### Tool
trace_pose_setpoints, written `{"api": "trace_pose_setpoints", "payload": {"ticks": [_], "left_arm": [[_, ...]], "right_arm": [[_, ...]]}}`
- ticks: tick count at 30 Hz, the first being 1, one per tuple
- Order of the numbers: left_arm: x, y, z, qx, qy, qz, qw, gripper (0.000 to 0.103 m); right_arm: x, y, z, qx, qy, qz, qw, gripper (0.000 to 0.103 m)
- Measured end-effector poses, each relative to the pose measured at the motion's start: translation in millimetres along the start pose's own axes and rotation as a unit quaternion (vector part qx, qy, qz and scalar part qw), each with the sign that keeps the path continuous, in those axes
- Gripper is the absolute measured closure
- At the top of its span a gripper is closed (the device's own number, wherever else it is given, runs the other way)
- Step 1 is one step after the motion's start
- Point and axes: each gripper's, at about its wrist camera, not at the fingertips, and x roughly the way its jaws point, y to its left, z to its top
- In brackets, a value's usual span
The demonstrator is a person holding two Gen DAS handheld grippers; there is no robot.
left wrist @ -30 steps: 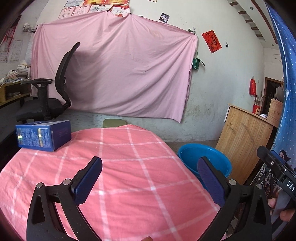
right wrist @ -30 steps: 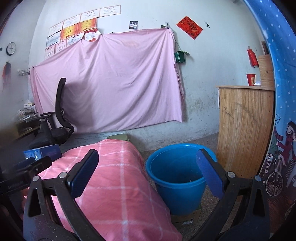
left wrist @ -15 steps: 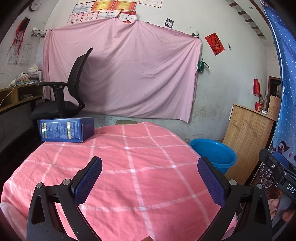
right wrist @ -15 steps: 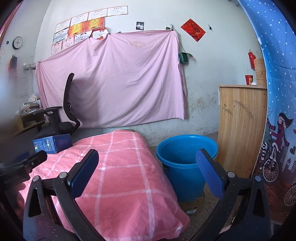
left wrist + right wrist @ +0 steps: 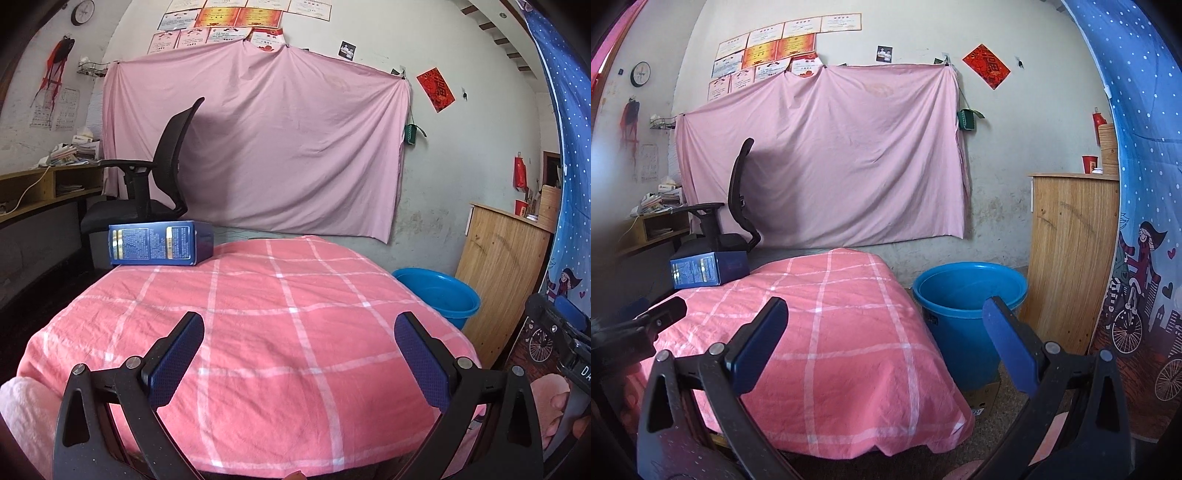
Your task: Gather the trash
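Note:
A blue box (image 5: 161,242) lies at the far left corner of the table with the pink checked cloth (image 5: 258,332); it also shows in the right wrist view (image 5: 708,273). A blue bucket (image 5: 967,314) stands on the floor right of the table, also in the left wrist view (image 5: 439,295). My left gripper (image 5: 299,354) is open and empty over the near part of the cloth. My right gripper (image 5: 886,343) is open and empty off the table's right side, between the cloth's edge and the bucket.
A black office chair (image 5: 155,184) and a cluttered desk (image 5: 44,184) stand behind the table at left. A wooden cabinet (image 5: 1071,251) stands right of the bucket, with a blue patterned curtain (image 5: 1145,221) beside it. A pink sheet hangs on the back wall.
Both grippers have pulled back and risen, so the table, box and bucket look farther and lower. Both stayed open and empty.

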Motion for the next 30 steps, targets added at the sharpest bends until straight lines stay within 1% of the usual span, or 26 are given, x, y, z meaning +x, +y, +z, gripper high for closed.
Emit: {"api": "trace_pose_setpoints", "payload": {"ticks": [5, 8, 16, 30], "left_arm": [[-8.1, 1.2, -8.9, 0.010, -0.009, 0.016, 0.9998, 0.002], [-7.8, -0.3, -11.3, 0.010, -0.010, 0.021, 0.9997, 0.002], [-4.6, -0.7, -14.9, 0.011, -0.010, 0.025, 0.9996, 0.002], [-2.8, -0.7, -17.3, 0.009, -0.013, 0.029, 0.9994, 0.002]], "right_arm": [[-0.9, 7.2, -3.7, -0.014, 0.002, 0.005, 1.000, 0.000], [3.1, 9.5, -6.8, -0.016, 0.014, 0.009, 1.000, 0.000], [8.4, 11.3, -10.4, -0.023, 0.026, 0.020, 0.999, 0.000], [10.0, 9.2, -11.1, -0.022, 0.032, 0.020, 0.999, 0.000]]}}
